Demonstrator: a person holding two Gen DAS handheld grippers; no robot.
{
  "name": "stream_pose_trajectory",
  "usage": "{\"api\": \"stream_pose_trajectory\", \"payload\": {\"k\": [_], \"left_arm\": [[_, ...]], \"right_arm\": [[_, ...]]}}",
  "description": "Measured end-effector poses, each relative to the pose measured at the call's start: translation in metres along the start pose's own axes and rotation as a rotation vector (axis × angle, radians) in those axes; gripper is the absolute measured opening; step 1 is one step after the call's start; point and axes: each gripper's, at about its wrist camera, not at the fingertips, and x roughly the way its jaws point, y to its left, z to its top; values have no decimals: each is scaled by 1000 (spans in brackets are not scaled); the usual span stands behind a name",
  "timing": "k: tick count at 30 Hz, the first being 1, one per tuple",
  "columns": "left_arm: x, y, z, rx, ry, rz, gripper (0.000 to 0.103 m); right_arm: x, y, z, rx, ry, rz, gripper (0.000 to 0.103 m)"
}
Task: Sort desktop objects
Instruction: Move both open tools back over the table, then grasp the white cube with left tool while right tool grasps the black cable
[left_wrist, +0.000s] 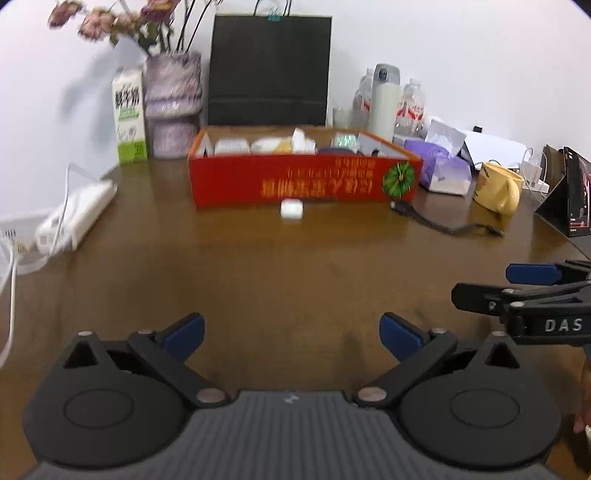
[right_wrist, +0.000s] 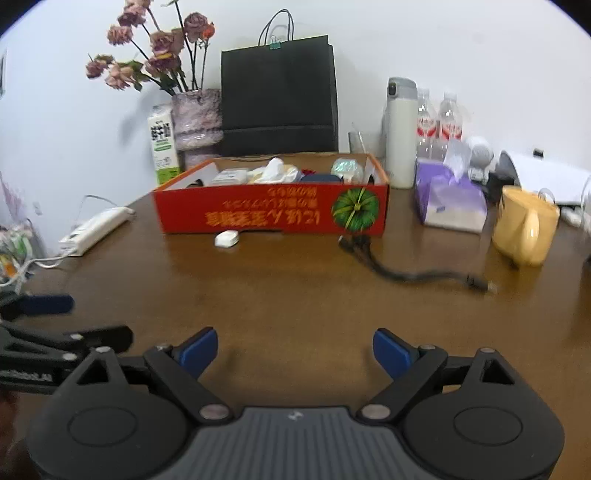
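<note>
Both wide apart, empty: left hand-held gripper (left_wrist: 291, 334) and right hand-held gripper (right_wrist: 294, 352), low over bare table (left_wrist: 295, 266). Better to take white earbud case (left_wrist: 291, 209) lying just in front of red box (left_wrist: 303, 181) w/ left, black cable (right_wrist: 413, 273) w/ right, square on, then drop in box. Legible: "DAS" on right gripper's arm; orange script on box upside down, unreadable.

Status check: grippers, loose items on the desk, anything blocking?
Left gripper and right gripper open, empty. White case and black cable lie loose before the red box. Nothing in the way.
</note>
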Motion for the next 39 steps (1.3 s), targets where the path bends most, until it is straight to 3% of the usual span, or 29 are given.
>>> {"api": "stream_pose_trajectory", "payload": {"k": [9,17,18,20,21,25,30,33,34,35,36,37,39], "left_arm": [[-4,10,-18,-25,20,45,103],[2,3,-13,17,18,8,103],[4,1,-8,43,-6,18,103],[13,-4,9,89,-22,41,99],[21,-4,20,103,-24,32,97],[73,2,66,101,-6,-40,86],[139,-3,107,137,-3,-10,83],[168,-5,114,132,30,-11,71],[175,-4,114,106,48,-6,56],[178,-1,113,61,44,1,51],[178,0,111,38,32,12,46],[177,-2,110,54,26,20,28],[174,-4,108,74,23,-15,27]], "right_arm": [[-7,6,-15,-23,-6,-16,95],[-7,2,-14,-9,-11,-6,93],[-5,0,-12,-5,2,10,92],[0,-5,-4,-2,23,46,77],[3,-8,1,-9,21,44,76],[26,-22,33,-75,-29,-15,75],[89,-46,76,-93,-5,-52,73],[130,-60,93,-84,56,-62,72],[139,-62,95,-80,76,-59,70],[147,-65,96,-80,93,-53,65],[152,-67,95,-73,101,-45,59],[156,-68,94,-62,97,-34,49],[155,-63,91,-96,87,2,28]]}}
